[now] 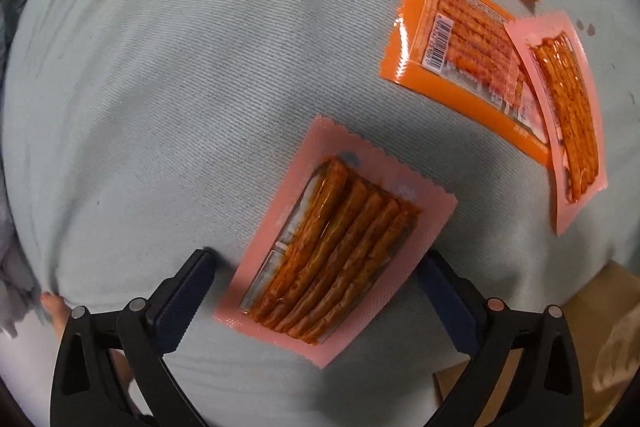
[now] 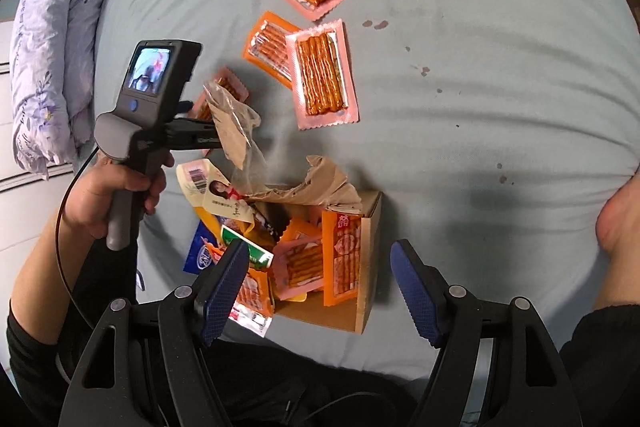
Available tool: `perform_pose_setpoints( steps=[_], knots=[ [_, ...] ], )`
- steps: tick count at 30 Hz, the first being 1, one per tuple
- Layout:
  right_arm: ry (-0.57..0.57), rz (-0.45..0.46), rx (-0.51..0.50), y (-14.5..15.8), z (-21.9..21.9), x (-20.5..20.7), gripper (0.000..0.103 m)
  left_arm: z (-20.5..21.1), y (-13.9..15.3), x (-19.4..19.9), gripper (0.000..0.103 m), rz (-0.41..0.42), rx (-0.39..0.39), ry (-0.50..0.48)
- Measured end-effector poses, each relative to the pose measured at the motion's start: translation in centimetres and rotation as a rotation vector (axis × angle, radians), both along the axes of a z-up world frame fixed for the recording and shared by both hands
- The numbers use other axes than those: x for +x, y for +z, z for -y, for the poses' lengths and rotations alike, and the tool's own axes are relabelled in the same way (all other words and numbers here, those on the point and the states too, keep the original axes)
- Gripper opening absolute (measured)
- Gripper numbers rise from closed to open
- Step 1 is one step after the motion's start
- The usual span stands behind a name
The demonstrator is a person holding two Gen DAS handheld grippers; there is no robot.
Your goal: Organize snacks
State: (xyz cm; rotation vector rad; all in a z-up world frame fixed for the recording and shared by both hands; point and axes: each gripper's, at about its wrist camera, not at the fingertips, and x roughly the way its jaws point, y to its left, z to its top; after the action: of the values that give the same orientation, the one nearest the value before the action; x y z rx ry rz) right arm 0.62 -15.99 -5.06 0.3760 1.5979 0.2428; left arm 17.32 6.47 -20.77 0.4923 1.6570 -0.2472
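Five glossy orange sticks fill a flat pink snack packet [image 1: 334, 241] with zigzag-cut ends, lying on the ribbed pale-blue bedsheet [image 1: 168, 75], its long axis slanting from lower left to upper right between the spread, untouching fingers of the left gripper [image 1: 316, 275]. Only the right wrist view shows the torn cardboard box [image 2: 366, 259] of packets beneath the right gripper [image 2: 320, 287], fingers apart and empty.
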Motion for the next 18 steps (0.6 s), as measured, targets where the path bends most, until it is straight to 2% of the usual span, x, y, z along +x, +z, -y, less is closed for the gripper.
perform_pose_setpoints(
  steps=[2, 3, 4, 5, 6, 7, 11, 12, 13, 18],
  knots=[
    [0.011, 0.001, -0.009, 0.0, -0.3, 0.0, 0.072, -0.2, 0.0, 0.0, 0.099, -0.007, -0.018, 0.025],
    [0.015, 0.003, -0.014, 0.0, -0.3, 0.0, 0.072, -0.2, 0.1, -0.1, 0.09, -0.017, -0.034, 0.029],
    [0.013, 0.001, -0.015, -0.1, -0.3, 0.1, 0.072, -0.1, 0.6, -0.1, 0.075, -0.019, -0.049, 0.026],
    [0.009, -0.001, -0.016, -0.3, -0.3, 0.2, 0.072, 0.2, 1.0, -0.4, 0.068, -0.017, -0.055, 0.015],
    [0.003, -0.004, -0.017, -0.4, -0.2, 0.3, 0.072, 0.6, 1.4, -0.7, 0.047, -0.011, -0.055, -0.001],
    [-0.005, -0.006, -0.02, -0.4, 0.0, 0.3, 0.072, 0.9, 1.8, -0.9, 0.038, -0.015, -0.062, -0.008],
    [-0.046, -0.001, -0.027, -0.3, 1.2, 0.5, 0.072, 0.3, 3.1, -1.4, 0.03, -0.033, -0.092, 0.05],
    [-0.059, 0.002, -0.027, -0.2, 1.5, 0.6, 0.072, 0.2, 3.5, -1.4, 0.021, -0.026, -0.095, 0.053],
    [-0.071, 0.007, -0.025, -0.1, 1.8, 0.6, 0.072, -0.1, 4.3, -1.5, 0.007, -0.017, -0.102, 0.059],
    [-0.116, 0.043, -0.02, 0.7, 3.1, 0.8, 0.072, -2.1, 9.1, -2.1, 0.006, 0.034, -0.209, 0.124]
  ],
)
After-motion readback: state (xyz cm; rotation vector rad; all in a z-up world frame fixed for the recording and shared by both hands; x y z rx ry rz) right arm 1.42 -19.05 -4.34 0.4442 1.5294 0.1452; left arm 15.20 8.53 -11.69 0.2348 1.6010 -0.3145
